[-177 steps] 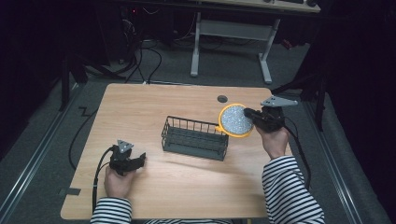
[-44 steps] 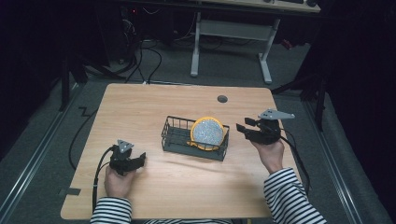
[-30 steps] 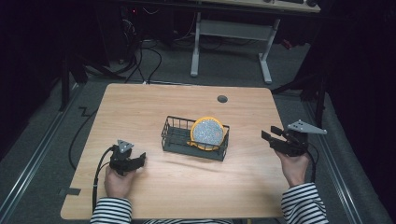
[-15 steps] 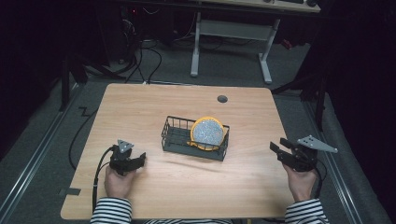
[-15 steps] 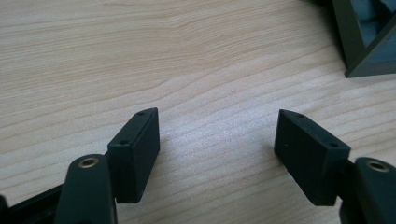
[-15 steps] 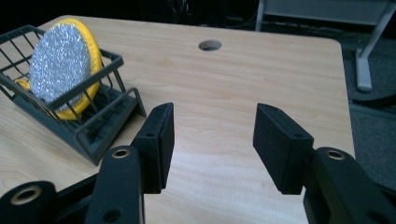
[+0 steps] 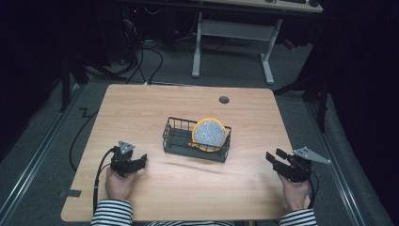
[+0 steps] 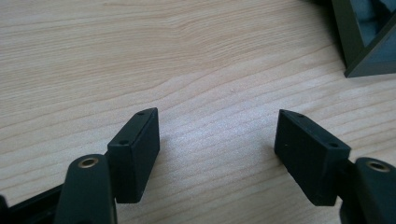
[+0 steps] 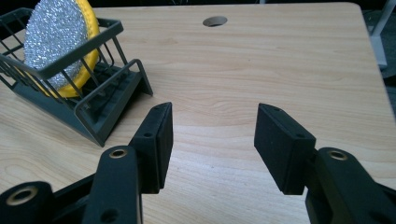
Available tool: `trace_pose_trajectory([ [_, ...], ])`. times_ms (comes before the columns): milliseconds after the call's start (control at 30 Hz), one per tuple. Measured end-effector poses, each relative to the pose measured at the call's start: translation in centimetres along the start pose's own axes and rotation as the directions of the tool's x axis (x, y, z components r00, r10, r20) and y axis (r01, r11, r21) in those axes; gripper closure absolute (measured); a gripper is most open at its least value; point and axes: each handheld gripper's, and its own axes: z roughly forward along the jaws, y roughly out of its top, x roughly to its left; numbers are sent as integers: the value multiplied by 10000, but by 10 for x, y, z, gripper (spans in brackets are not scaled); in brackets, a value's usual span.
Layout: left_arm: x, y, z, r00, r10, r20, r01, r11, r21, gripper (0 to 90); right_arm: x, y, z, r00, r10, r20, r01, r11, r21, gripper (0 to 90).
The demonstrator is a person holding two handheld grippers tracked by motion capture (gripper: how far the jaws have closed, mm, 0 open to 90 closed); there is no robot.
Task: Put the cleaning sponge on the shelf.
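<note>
A round yellow sponge with a silver glitter face (image 7: 209, 133) (image 9: 58, 44) stands on edge in the right end of a dark wire rack (image 7: 179, 140) (image 9: 100, 119) at the middle of the wooden table (image 7: 188, 188). My right gripper (image 7: 277, 160) (image 9: 212, 140) rests near the table's right edge, open, nothing between its jaws, well apart from the rack. My left gripper (image 7: 136, 163) (image 8: 217, 149) sits at the front left of the table, open over bare wood, with a corner of the rack (image 8: 369, 51) at the upper right of its view.
A round cable hole (image 7: 224, 100) (image 9: 215, 21) lies in the table behind the rack. A white desk frame (image 7: 235, 33) and cables stand on the floor beyond the far edge. A cable (image 7: 99, 176) trails from the left gripper off the table's front left.
The right gripper carried the sponge to the rack, let go of it there, then drew back to the right and toward the table's front edge. The left gripper stayed put.
</note>
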Motion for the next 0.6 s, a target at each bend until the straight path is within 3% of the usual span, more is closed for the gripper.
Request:
trace_pose_trajectory([
  [467,0,0,0,10000,-2,1,2,10000,0,314,16,-6,53,9986,-516,-103,522,9963,686,466],
  [600,0,0,0,10000,-1,0,1,10000,-1,314,21,-10,74,9952,-960,179,931,9880,1236,458],
])
